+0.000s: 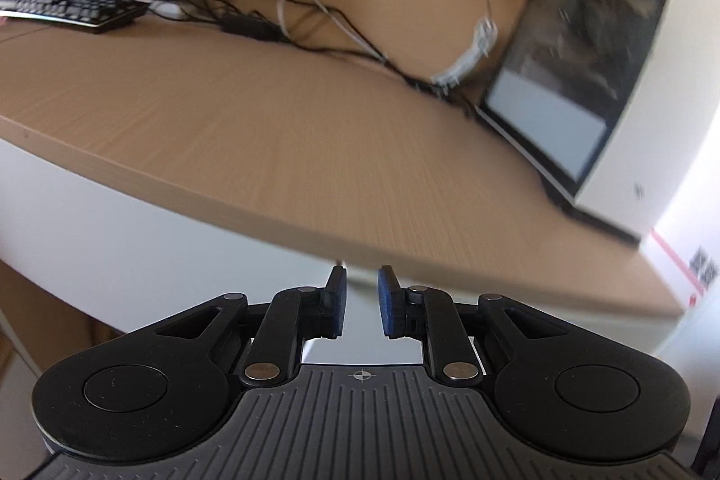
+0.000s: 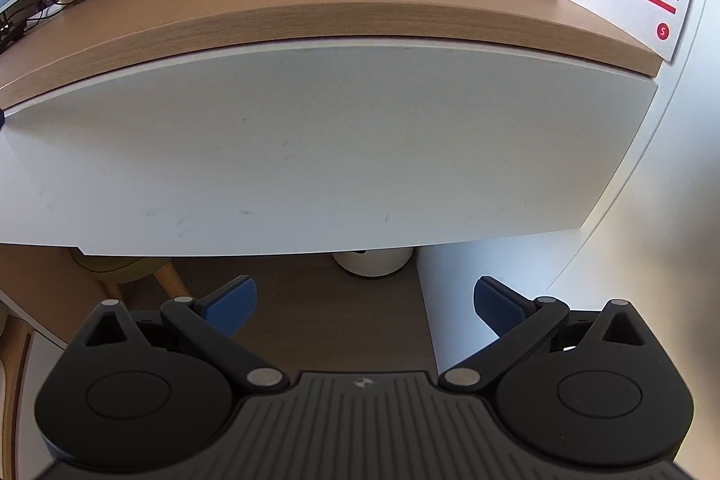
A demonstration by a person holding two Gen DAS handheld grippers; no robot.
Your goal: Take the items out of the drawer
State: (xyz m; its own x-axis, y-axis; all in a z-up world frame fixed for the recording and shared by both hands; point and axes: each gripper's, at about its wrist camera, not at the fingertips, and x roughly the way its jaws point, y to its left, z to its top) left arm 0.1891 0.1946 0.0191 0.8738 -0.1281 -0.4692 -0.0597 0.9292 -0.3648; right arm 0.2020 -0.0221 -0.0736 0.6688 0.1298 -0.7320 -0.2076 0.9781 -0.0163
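Under the light wooden desk [image 2: 315, 16] the flat white drawer front [image 2: 315, 147] is closed, nothing taken out yet; my left tool [image 1: 361, 300] is nearly clenched on nothing, my right tool [image 2: 364, 307] released.

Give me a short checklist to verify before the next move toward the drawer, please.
1. Drawer front fully in view: ok.
2. Drawer opened: not ok, the front looks flush under the desk top.
3. Handle or grip edge found: cannot tell.
4. Right hand-held gripper open and empty: ok.
5. Left hand-held gripper ready: not ok, nearly shut, nothing between the pads.
6. Items inside the drawer: cannot tell.
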